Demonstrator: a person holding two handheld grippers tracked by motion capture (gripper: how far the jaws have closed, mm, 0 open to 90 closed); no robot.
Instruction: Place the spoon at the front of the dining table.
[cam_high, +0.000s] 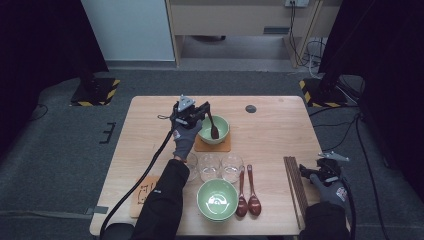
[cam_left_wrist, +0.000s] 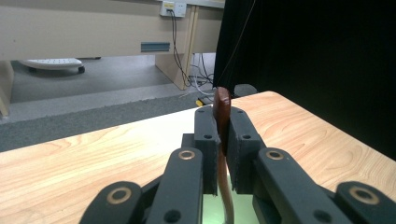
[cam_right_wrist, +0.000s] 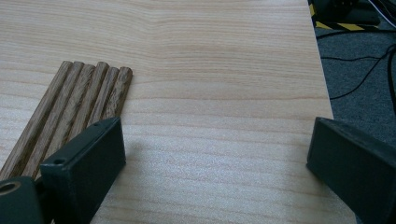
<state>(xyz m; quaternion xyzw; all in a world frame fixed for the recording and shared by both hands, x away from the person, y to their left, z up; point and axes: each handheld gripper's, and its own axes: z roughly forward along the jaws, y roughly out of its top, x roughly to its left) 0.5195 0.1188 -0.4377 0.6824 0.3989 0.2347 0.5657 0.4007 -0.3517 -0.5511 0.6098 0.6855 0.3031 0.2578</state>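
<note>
Spoon (cam_left_wrist: 222, 112) pinched in left gripper (cam_left_wrist: 223, 140) above green bowl (cam_high: 220, 131), right gripper (cam_right_wrist: 215, 154) spread wide, no readable writing.

Black two-jaw left gripper (cam_high: 202, 111) and right gripper (cam_high: 311, 172) (brass-ringed pivots, trailing black cables), held by grey-gloved hands in black sleeves.

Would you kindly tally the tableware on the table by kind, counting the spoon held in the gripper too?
Green bowls: 2, far bowl and near bowl
Clear glasses: 3
Brown spoons: 3, one in the left gripper over the far bowl, two lying flat
Mats: 2, one under the far bowl, one at the near left
Wooden chopsticks: 1 bundle, sticks too close-packed to count
Total: 11
</note>
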